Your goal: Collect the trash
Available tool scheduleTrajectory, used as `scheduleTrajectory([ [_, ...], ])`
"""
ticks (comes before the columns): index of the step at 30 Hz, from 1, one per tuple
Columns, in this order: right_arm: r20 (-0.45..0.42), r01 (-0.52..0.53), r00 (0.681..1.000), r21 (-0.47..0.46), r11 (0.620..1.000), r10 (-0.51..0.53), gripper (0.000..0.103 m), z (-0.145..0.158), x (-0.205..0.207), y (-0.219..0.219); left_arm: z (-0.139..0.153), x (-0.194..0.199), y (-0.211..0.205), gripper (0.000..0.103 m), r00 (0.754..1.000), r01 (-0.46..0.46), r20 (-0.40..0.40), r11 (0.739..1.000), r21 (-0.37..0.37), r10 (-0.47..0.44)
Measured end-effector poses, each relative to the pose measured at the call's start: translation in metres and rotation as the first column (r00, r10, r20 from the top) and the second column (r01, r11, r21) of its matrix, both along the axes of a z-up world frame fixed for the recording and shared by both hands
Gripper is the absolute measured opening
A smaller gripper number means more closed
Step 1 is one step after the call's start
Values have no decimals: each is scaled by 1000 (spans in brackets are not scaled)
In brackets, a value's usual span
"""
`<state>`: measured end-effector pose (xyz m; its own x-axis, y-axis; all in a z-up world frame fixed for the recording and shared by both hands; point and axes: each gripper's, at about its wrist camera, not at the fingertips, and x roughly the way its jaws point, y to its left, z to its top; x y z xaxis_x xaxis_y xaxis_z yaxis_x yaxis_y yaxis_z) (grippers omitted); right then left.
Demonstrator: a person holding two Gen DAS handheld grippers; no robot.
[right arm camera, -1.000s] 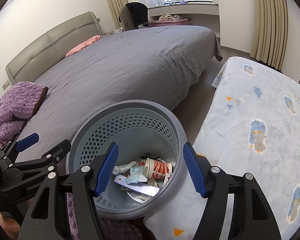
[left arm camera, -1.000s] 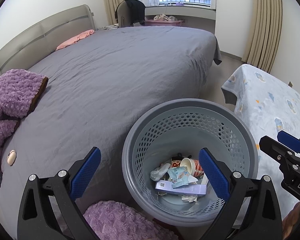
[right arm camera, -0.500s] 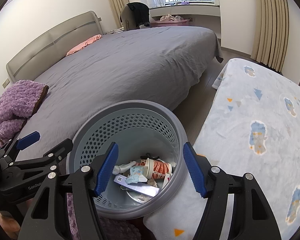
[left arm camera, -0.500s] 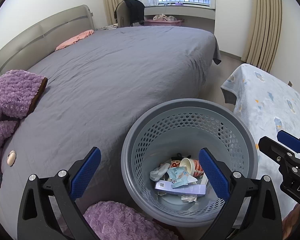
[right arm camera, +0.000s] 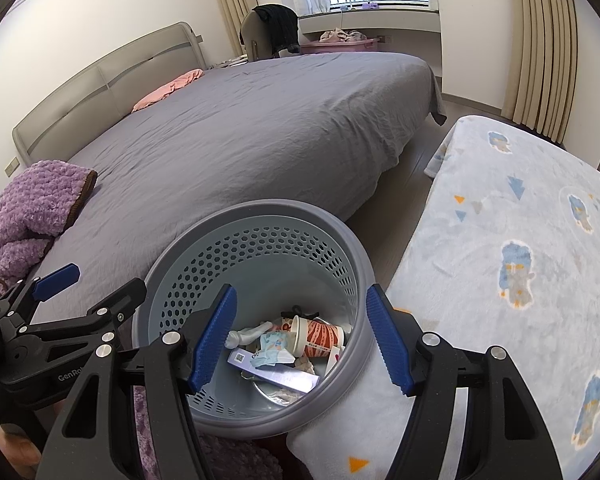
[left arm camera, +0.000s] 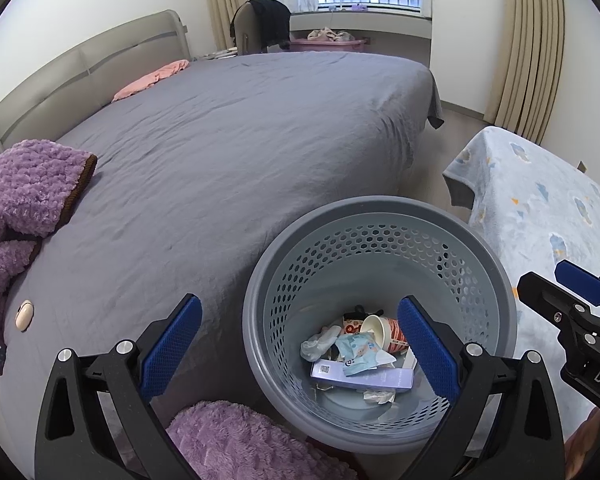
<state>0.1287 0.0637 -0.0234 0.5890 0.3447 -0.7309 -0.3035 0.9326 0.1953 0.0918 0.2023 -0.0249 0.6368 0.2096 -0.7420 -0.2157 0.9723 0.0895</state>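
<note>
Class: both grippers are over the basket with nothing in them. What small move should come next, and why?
Probably lift both away and scan the bed: the left gripper and right gripper hang open, empty, over the basket, where the trash already lies.

The basket [left arm camera: 380, 216] stands between the bed [left arm camera: 240, 128] on its left and the blanket [left arm camera: 540, 200] on its right.

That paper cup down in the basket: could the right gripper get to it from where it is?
Probably yes. The right gripper is open above the basket, whose top is uncovered, and the paper cup lies on top of the other trash.
</note>
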Motion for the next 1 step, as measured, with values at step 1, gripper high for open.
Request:
scheduleTrajectory([
  [1,0,0,1000,0,1000,0,65,0,0,0,0,0,0,96,1000,0,0,1000,0,0],
])
